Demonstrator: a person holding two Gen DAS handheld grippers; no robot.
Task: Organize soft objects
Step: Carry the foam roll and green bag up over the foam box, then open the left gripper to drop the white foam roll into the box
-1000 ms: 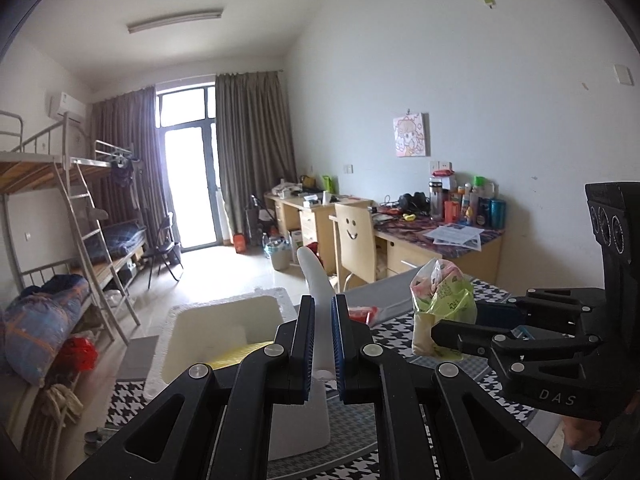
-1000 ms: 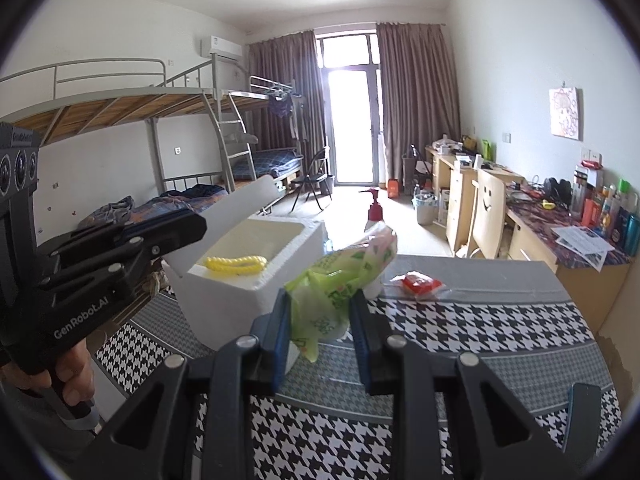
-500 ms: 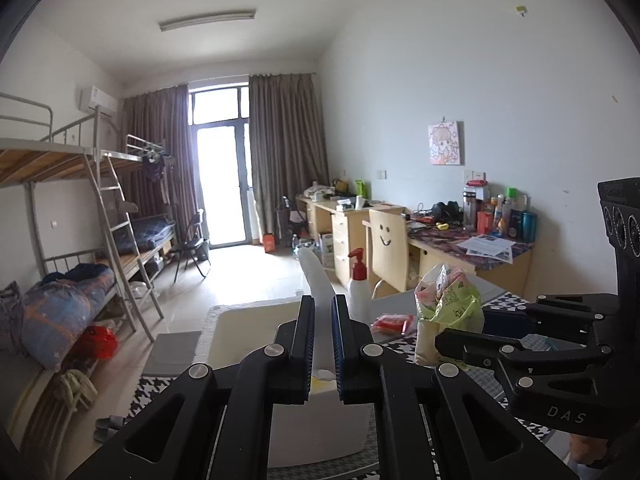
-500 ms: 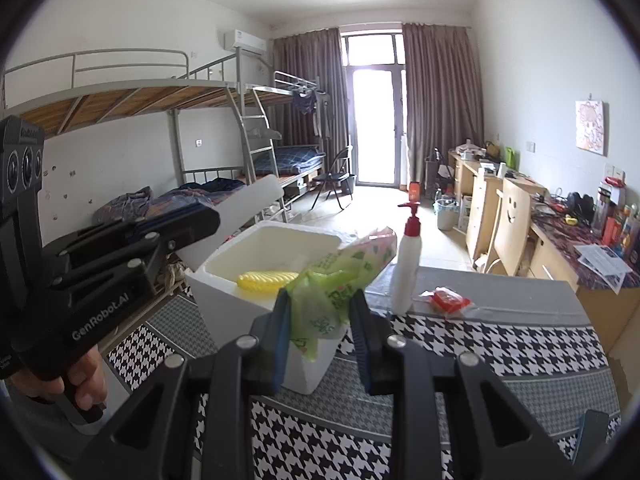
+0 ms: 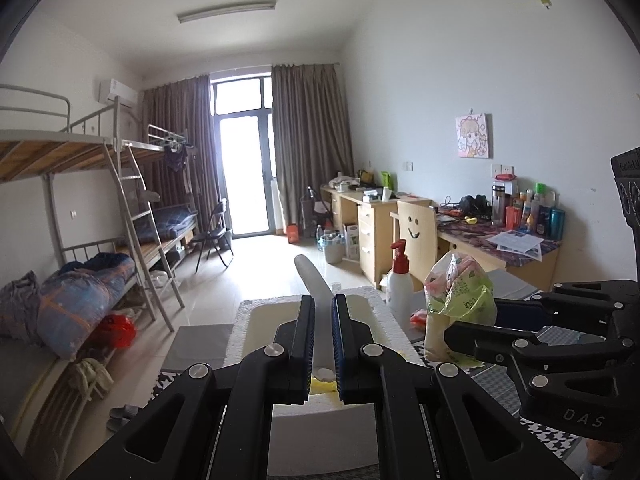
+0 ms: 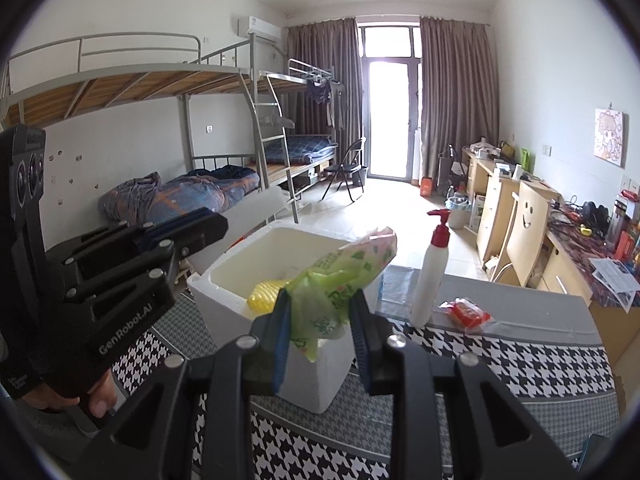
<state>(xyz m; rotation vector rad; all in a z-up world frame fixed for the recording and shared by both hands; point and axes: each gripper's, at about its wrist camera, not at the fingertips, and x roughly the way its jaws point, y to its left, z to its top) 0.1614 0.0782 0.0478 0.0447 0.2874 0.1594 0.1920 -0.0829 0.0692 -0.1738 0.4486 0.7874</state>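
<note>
A white foam box [image 6: 240, 280] stands open on the houndstooth table [image 6: 520, 364], with a yellow soft object [image 6: 266, 295] inside. My left gripper [image 5: 321, 320] is shut on the box's white foam lid [image 5: 314, 280] and holds it upright at the box's left side; the lid also shows in the right wrist view [image 6: 256, 210]. My right gripper [image 6: 320, 320] is shut on a green and pink plastic bag [image 6: 340, 280], held above the box's near right corner. The bag also shows in the left wrist view [image 5: 456, 292].
A white pump bottle with a red top [image 6: 430, 276] and a red packet [image 6: 466, 314] stand on the table behind the box. Bunk beds [image 6: 180, 184] lie to the left, and desks with a chair [image 6: 524, 224] to the right.
Both grippers have risen and tilted. The bag has moved towards and over the box's opening. The lid stays gripped and upright.
</note>
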